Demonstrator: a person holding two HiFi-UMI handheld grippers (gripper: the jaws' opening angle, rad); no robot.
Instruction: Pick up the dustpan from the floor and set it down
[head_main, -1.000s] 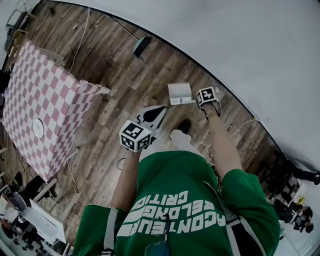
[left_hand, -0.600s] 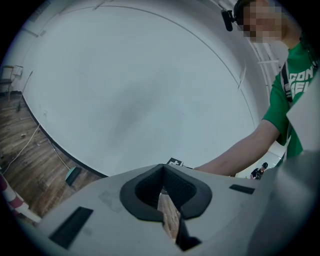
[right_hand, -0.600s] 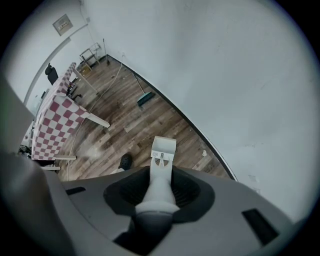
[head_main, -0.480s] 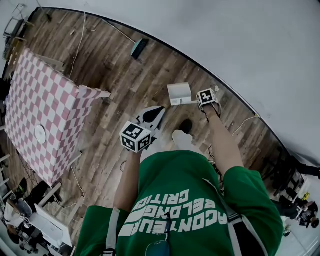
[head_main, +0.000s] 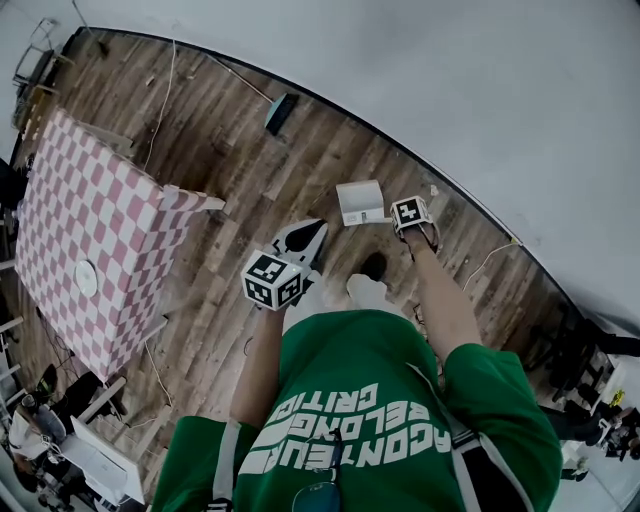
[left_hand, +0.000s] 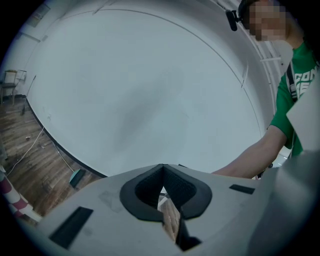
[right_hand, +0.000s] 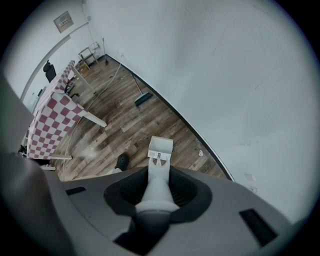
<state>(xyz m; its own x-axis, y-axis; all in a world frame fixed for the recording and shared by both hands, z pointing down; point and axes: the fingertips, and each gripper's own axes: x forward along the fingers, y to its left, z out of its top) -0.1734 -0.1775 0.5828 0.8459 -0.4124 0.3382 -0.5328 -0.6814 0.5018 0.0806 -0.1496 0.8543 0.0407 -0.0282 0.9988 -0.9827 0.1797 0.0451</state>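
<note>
Broadly: white wall (head_main: 450, 90) fills the upper right of the head view, with a dark skirting line where it meets the wood-plank floor (head_main: 230, 170).

Table (head_main: 90, 220) at left under a pink-and-white check cloth, with a small white disc (head_main: 86, 278) on it.

Person in a green shirt (head_main: 370, 410) stands near the wall, both forearms reaching forward and down.

Dustpan (head_main: 360, 202): white, near the skirting, just beyond the dark shoe (head_main: 372, 265) and well apart from the table. Its pan lies below the right gripper (right_hand: 159, 176) and its handle runs straight up into that gripper. Whether the pan rests on the planks or hangs just clear of them cannot be told.

Right gripper: points down, marker cube uppermost in the head view. Its jaws have just been closing, and they now press on the dustpan handle from both sides at roughly half spread. The handle fills the gap between the pads.

Left gripper (left_hand: 162, 170): held out nearer the person's middle, aimed slightly downward toward the wall. Its jaws are drawn together, meeting at the tips. Only a thin slit farther back shows planks through it, and nothing is held.

Broom (head_main: 282, 112): teal head on the floor close to the skirting, far from the dustpan, with its stick running away along the wall in the right gripper view.

Thin cables (head_main: 160, 90) trail over the planks between table and wall.
</note>
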